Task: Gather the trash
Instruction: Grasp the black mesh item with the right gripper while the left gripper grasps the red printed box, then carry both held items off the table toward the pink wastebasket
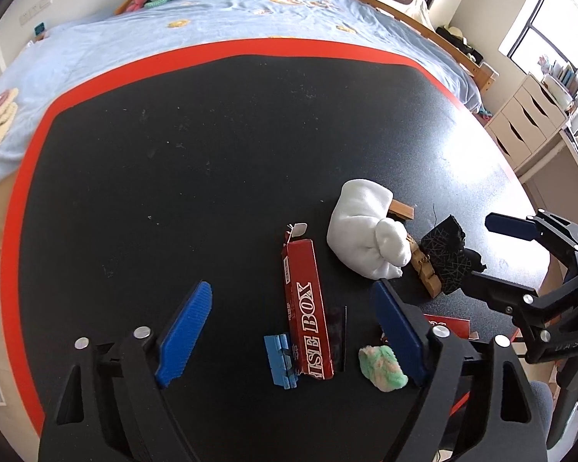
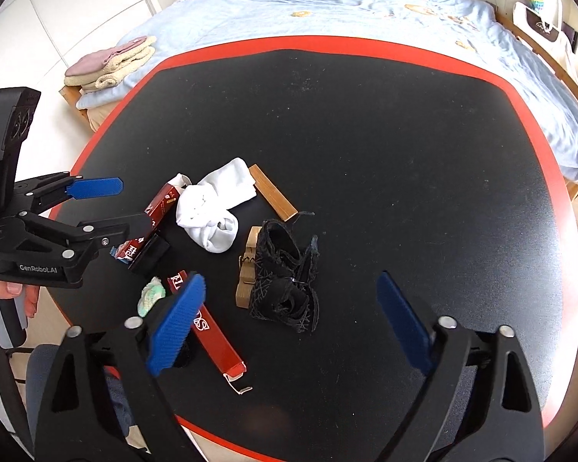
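Left wrist view: left gripper [image 1: 293, 327] hanging over the black worktop [image 1: 173, 173], blue pads [image 1: 185, 335] wide apart, nothing between them but air. Below that gap, a long red box [image 1: 306, 308] lying flat, a blue ridged piece [image 1: 279, 360] touching its near left corner. Green-and-white crumpled wad [image 1: 383, 367] just beside the right pad. Farther on, a white sock [image 1: 366, 231] bunched up, partly over a wooden strip [image 1: 402, 211]. To its right, a wooden clothespin [image 1: 424, 265] against a black tangled scrap [image 1: 449, 250]. Right gripper [image 1: 481, 254] at the right edge, spread open, holding nothing. Bed [image 1: 212, 38] with a blue sheet beyond the worktop.

Right wrist view: right gripper [image 2: 293, 323] with pads spread wide, empty, above the worktop [image 2: 404, 134]. Under the left pad, a second red box [image 2: 215, 340] lying flat, open flap toward the near edge. Black tangled scrap [image 2: 285, 281] near the gap's middle, clothespin [image 2: 246, 269] touching its left side. Sock [image 2: 215, 208] and wooden strip [image 2: 273, 194] beyond. Green wad [image 2: 150, 295] near the left rim. Left gripper [image 2: 129, 208] at the left, open over the long red box [image 2: 156, 211].
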`<state>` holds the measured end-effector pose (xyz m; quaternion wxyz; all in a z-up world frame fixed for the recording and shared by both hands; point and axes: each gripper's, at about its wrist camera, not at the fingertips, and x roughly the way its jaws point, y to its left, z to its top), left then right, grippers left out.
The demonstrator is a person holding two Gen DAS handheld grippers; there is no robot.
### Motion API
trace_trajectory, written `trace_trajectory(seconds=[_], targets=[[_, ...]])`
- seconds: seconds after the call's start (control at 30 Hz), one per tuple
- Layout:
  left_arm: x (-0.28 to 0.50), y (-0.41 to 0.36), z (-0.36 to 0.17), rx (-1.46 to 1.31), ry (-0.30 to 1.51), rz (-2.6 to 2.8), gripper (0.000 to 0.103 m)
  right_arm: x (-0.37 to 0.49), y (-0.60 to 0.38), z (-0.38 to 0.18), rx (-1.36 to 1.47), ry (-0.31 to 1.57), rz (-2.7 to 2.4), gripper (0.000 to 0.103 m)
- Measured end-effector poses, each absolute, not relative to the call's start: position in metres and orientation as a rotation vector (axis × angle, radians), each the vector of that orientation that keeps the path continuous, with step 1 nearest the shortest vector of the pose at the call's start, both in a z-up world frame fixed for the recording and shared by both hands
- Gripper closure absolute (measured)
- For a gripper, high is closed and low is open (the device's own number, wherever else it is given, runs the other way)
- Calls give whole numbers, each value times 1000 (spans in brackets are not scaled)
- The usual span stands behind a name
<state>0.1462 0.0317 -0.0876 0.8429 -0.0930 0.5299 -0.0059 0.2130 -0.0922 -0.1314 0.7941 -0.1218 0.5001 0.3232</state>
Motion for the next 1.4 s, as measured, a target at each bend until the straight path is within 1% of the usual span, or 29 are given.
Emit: trace_trajectory(seconds=[0.07, 0.1, 0.13, 0.17, 0.2, 0.23, 0.27, 0.3, 0.33, 0.37, 0.43, 0.6, 0.83, 1.07, 1.4], targets=[[149, 33, -91, -204, 1126, -18, 31, 216, -92, -134, -253, 1088, 706, 26], [149, 34, -93, -209, 1130, -20, 33, 216, -91, -135, -247, 1092, 712, 30], [149, 33, -94, -211, 1132, -22, 38, 217, -91, -137, -244, 1092, 716, 35], [150, 33, -95, -213, 1134, -24, 46, 218, -91, -138, -236, 1095, 721, 38], [150, 32, -96, -214, 1137, -27, 49, 219, -91, -140, -231, 1101, 724, 44], [150, 31, -96, -214, 1138, -31, 55, 219, -91, -141, -231, 1104, 726, 51], [150, 31, -97, -212, 1137, -33, 63, 219, -91, -142, -229, 1106, 730, 54], [151, 31, -98, -211, 1135, -34, 66, 219, -90, -143, -225, 1109, 735, 61], [151, 31, -98, -213, 1134, -37, 73, 219, -89, -143, -224, 1110, 739, 67], [150, 30, -98, -211, 1133, -39, 82, 218, -89, -144, -227, 1108, 738, 69], [152, 27, -98, -205, 1130, -44, 89, 217, -89, -143, -221, 1106, 740, 71], [154, 25, -96, -202, 1109, -42, 89, 214, -93, -141, -222, 1092, 734, 74], [149, 23, -81, -185, 1062, -32, 89, 208, -99, -124, -217, 1045, 722, 75], [122, 18, -61, -159, 1015, -36, 89, 185, -109, -96, -207, 981, 721, 75], [66, -1, -29, -120, 933, -60, 89, 125, -125, -62, -203, 888, 736, 75]])
